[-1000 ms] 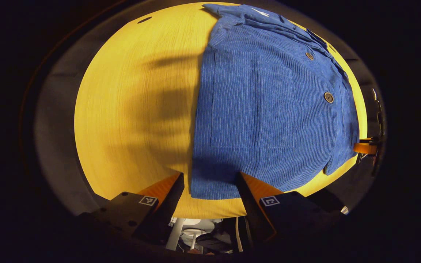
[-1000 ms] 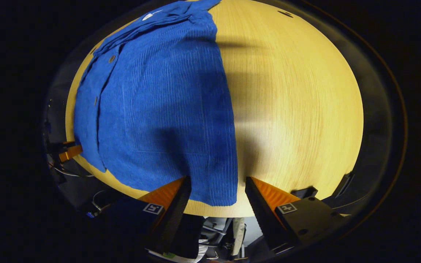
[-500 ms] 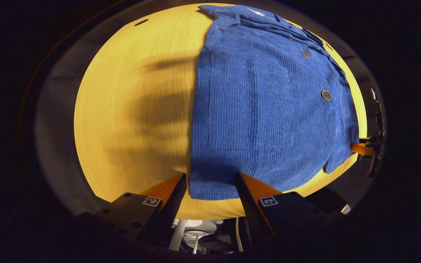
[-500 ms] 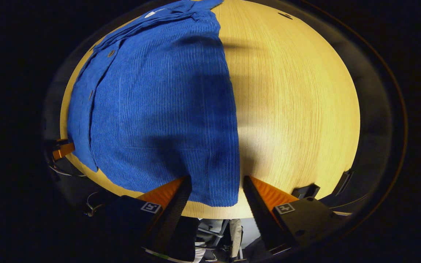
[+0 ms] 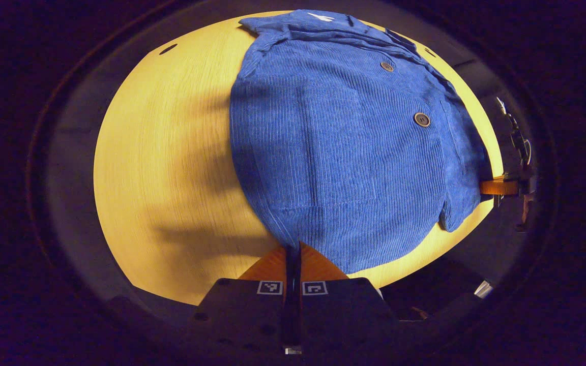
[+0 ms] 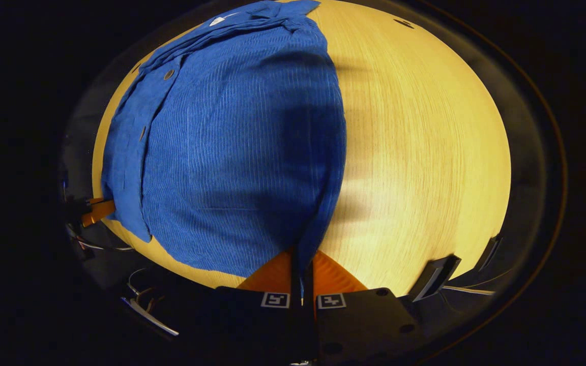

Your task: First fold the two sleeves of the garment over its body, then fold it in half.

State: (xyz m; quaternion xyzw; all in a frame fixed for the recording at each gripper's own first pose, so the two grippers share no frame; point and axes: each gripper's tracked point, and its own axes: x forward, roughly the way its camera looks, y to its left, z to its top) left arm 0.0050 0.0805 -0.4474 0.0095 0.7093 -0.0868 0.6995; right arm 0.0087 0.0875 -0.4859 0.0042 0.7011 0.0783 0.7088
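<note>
Ribbed corduroy cloth garment (image 5: 344,152) on matt, wood-grain table (image 5: 160,168).

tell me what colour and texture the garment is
Blue, with fine corduroy-like ribbing; the garment shows this best in the left gripper view.

My shirt (image 5: 344,152) is bright blue ribbed corduroy with dark round buttons (image 5: 421,119); my table (image 6: 425,152) is pale yellow wood, finely grained.

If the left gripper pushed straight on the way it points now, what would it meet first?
The blue garment itself: the left gripper is shut on its near hem corner, so the cloth would probably bunch ahead of it.
</note>
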